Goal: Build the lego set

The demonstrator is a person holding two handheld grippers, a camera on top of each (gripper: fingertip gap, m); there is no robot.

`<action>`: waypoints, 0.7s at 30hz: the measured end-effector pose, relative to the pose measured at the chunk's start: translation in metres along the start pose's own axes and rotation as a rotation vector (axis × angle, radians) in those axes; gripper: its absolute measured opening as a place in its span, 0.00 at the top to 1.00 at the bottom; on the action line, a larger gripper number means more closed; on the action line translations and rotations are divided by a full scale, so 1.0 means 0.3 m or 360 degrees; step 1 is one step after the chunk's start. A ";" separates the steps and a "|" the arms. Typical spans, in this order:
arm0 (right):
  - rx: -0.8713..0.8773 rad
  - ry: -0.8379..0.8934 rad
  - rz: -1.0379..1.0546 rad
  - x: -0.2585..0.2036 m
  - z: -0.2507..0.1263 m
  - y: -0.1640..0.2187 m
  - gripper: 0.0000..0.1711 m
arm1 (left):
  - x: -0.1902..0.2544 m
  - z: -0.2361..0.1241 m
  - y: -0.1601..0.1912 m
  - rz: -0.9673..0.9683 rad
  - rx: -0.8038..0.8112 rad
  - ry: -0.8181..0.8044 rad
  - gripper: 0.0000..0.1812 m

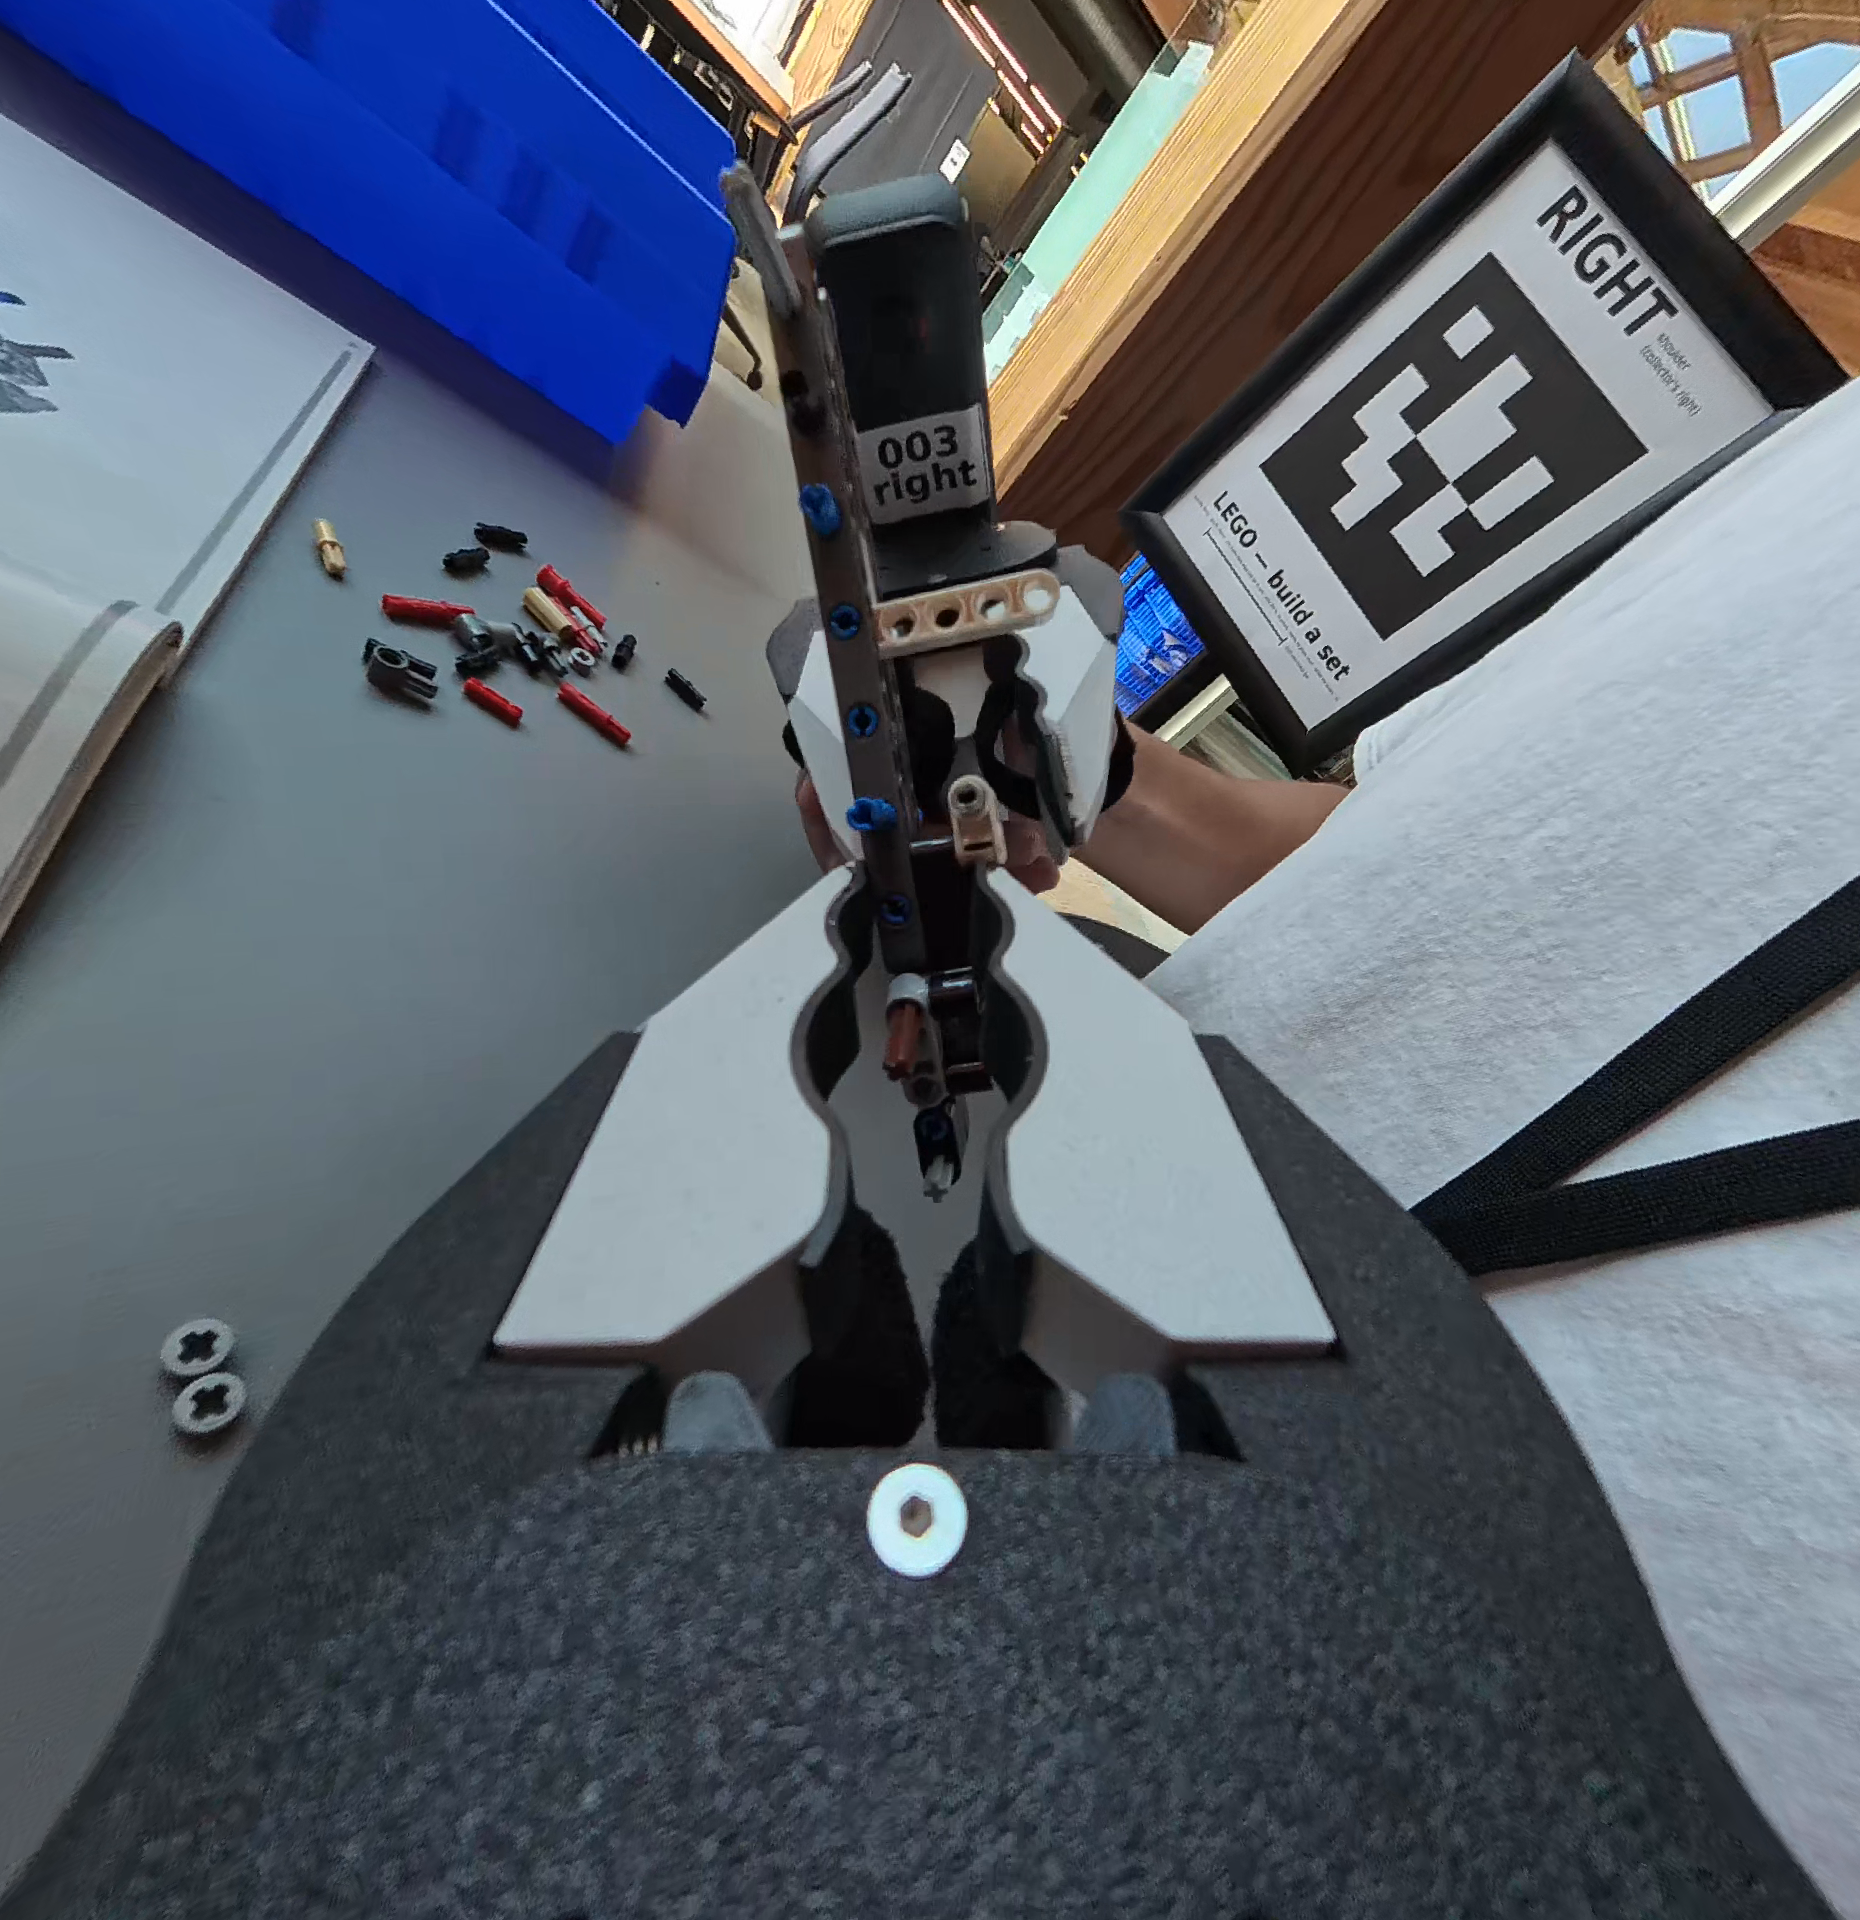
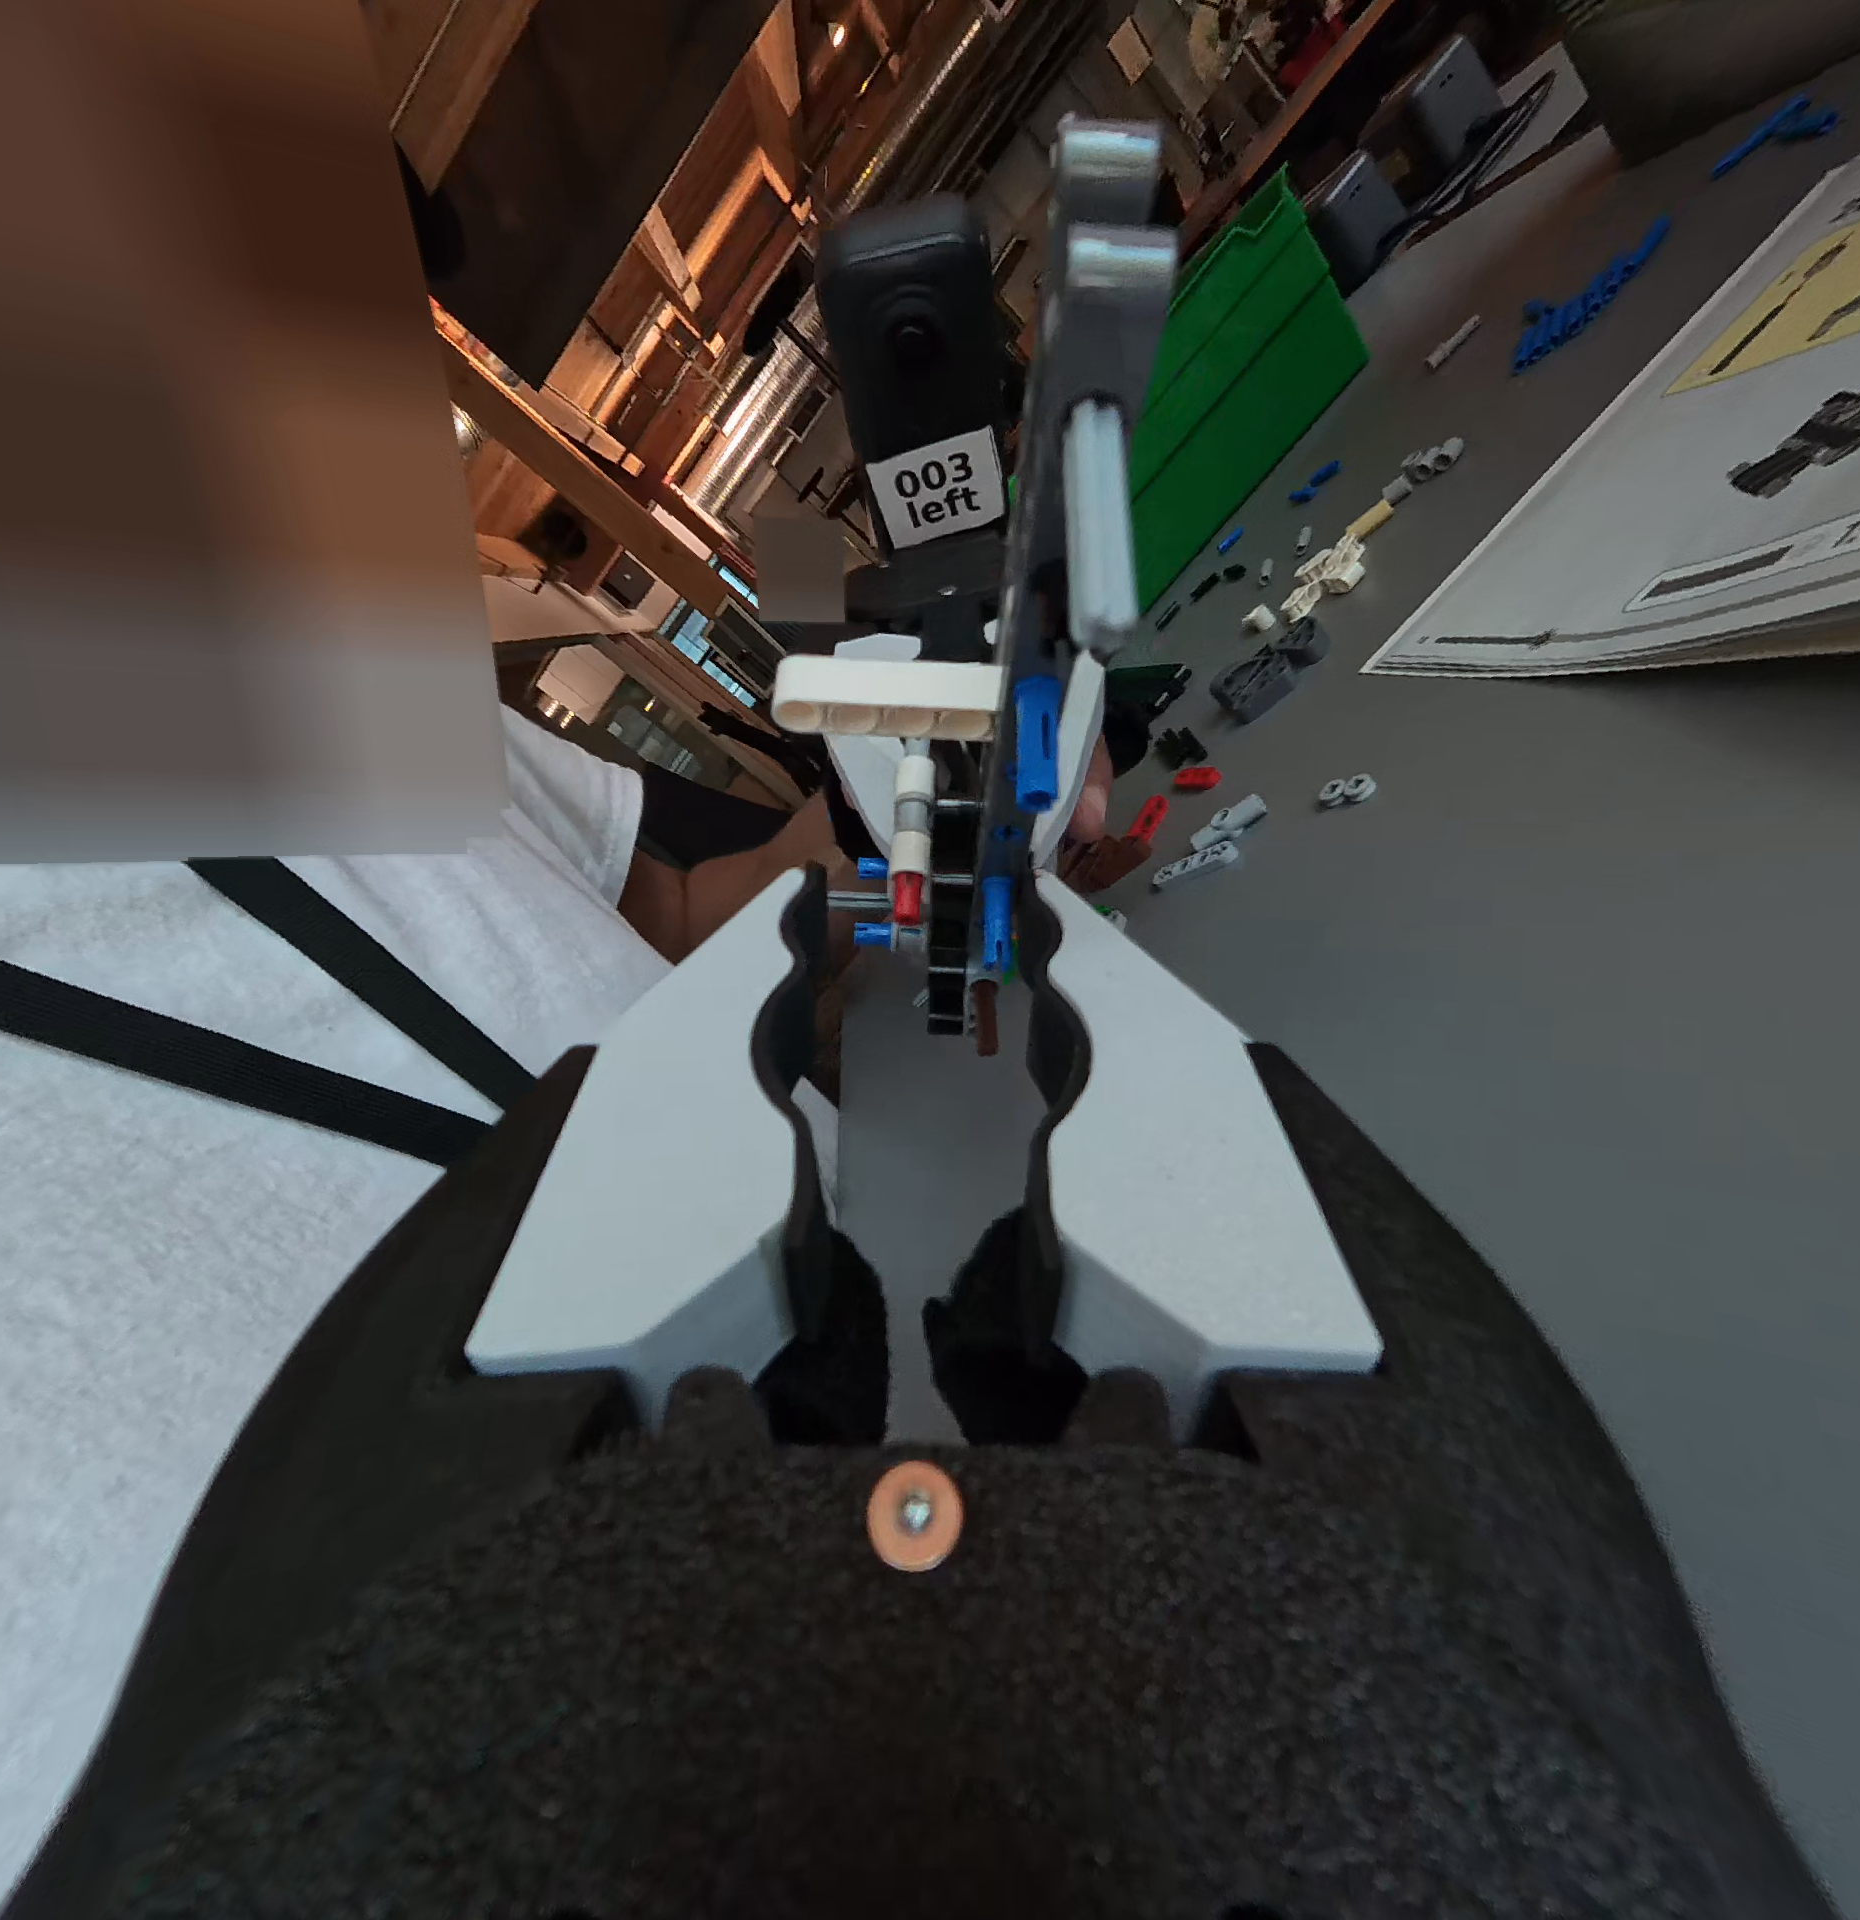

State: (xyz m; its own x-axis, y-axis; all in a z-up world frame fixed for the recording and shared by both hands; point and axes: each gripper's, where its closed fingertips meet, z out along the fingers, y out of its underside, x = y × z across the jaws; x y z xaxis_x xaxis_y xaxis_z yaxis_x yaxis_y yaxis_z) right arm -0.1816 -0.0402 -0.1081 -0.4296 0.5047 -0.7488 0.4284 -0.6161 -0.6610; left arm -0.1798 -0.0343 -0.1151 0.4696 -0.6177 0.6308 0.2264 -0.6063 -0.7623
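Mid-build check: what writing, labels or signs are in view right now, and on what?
White label on the camera of the right gripper: legible, not quoted here.
White sticker on the camera of the left gripper: likewise.
Framed sign with a square marker: legible, not quoted.
Instruction booklet: print too small to read.

Bright, even daylight with soft shadows; strong fisheye bending at the edges; near foreground soft, far background slightly blurred

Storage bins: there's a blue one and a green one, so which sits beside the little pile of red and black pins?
The blue bin; red and black pins lie beside it on the grey table.
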 end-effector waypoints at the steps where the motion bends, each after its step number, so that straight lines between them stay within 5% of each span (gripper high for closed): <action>1: 0.0014 -0.0009 0.0041 0.001 -0.002 -0.005 0.82 | 0.000 0.001 -0.003 -0.0006 0.0008 0.0006 0.92; 14: 0.0029 0.0077 0.0149 0.047 -0.023 -0.004 0.88 | -0.031 0.022 0.005 -0.0090 0.0021 -0.0050 0.91; 18: 0.0008 0.0049 0.0411 0.055 -0.017 0.004 0.88 | -0.036 0.014 0.015 -0.0361 0.0019 0.0022 0.92; 21: 0.0000 0.0073 0.0377 0.045 -0.051 0.002 0.72 | -0.073 -0.002 0.033 -0.0605 0.0007 -0.0009 0.92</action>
State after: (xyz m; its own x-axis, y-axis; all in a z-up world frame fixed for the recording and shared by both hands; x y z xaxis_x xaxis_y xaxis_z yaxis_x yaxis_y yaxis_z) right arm -0.1750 -0.0246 -0.1194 -0.2803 0.3731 -0.8844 0.5128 -0.7207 -0.4665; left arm -0.1884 -0.0272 -0.1363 0.3564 -0.3463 0.8678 0.3891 -0.7894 -0.4748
